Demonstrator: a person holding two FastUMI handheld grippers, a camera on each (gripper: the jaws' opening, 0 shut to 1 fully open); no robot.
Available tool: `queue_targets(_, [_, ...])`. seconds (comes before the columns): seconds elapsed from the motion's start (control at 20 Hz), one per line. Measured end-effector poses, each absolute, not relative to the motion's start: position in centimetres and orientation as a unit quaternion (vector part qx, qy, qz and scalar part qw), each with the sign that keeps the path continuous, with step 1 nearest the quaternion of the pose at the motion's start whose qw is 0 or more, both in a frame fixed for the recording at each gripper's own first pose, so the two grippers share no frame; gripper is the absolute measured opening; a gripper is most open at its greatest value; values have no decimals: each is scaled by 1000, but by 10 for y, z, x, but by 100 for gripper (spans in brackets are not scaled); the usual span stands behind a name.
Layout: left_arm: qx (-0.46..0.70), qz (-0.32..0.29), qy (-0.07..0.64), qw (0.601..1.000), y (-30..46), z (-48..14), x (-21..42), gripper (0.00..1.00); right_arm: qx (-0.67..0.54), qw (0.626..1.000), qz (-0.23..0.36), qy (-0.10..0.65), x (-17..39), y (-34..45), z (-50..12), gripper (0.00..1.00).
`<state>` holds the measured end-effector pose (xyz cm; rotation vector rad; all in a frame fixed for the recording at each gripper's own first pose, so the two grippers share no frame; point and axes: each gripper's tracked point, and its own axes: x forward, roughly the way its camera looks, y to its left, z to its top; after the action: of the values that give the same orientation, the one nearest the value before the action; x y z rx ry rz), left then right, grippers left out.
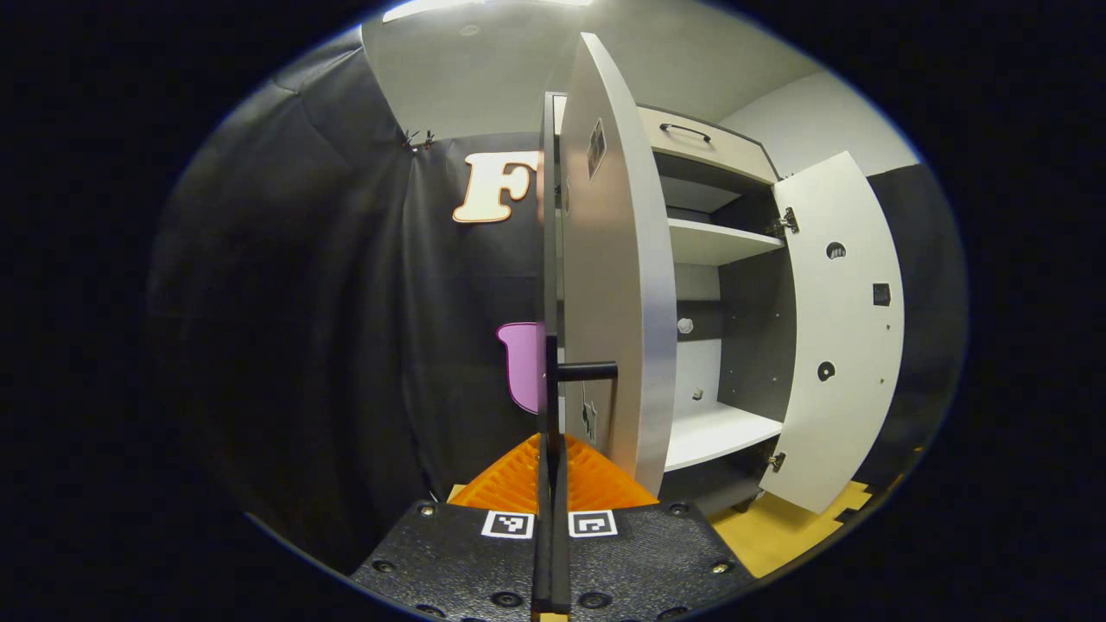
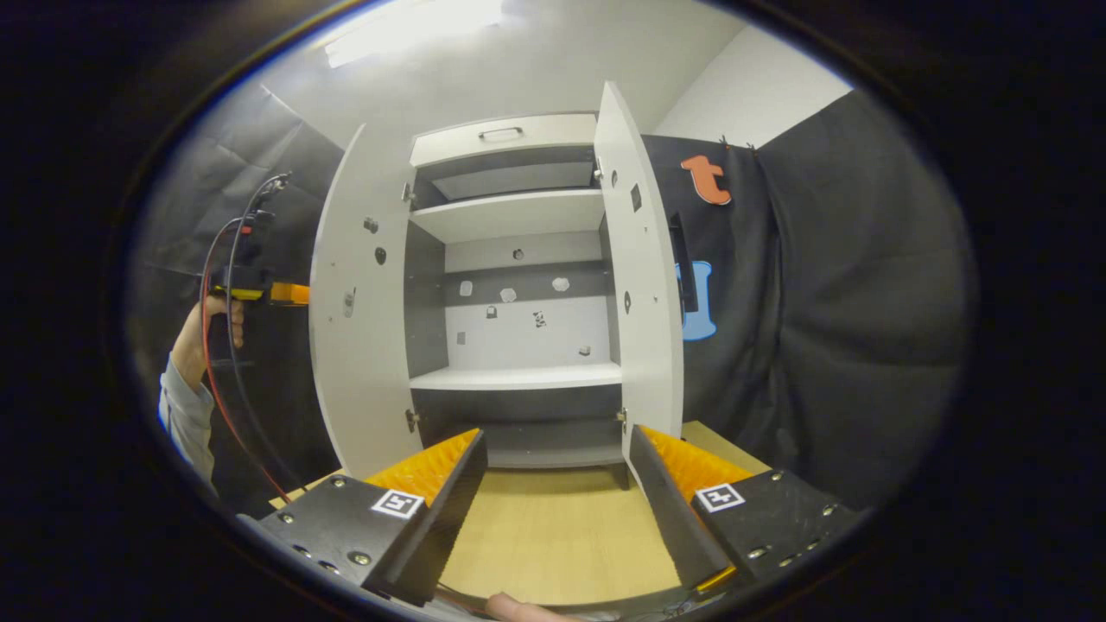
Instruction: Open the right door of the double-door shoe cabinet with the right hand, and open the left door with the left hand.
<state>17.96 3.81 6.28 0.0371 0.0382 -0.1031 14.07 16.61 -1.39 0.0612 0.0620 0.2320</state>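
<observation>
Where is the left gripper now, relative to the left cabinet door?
In the right gripper view the left gripper is at the far left, held by a hand, just behind the open left door.

No readable text, brand or number anywhere; small stickers on the left door (image 1: 596,149) and cabinet back wall (image 2: 531,333) too blurred, square coded markers on the grippers' fingers carry no letters.
</observation>
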Motion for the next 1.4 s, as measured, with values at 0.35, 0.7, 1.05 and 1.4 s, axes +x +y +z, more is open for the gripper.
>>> queue_targets(0.35, [15, -58, 39, 997, 35, 55, 168, 6, 26, 992, 121, 36, 140, 169, -16, 99])
queue_targets(0.7, [16, -22, 26, 999, 46, 60, 154, 59, 27, 992, 119, 36, 141, 169, -16, 98])
queue_targets(1.05, [25, 16, 1, 1000, 47, 71, 137, 87, 30, 992, 121, 30, 143, 171, -11, 94])
queue_targets(1.4, [22, 11, -18, 1000, 23, 75, 126, 94, 32, 992, 119, 17, 146, 170, -3, 98])
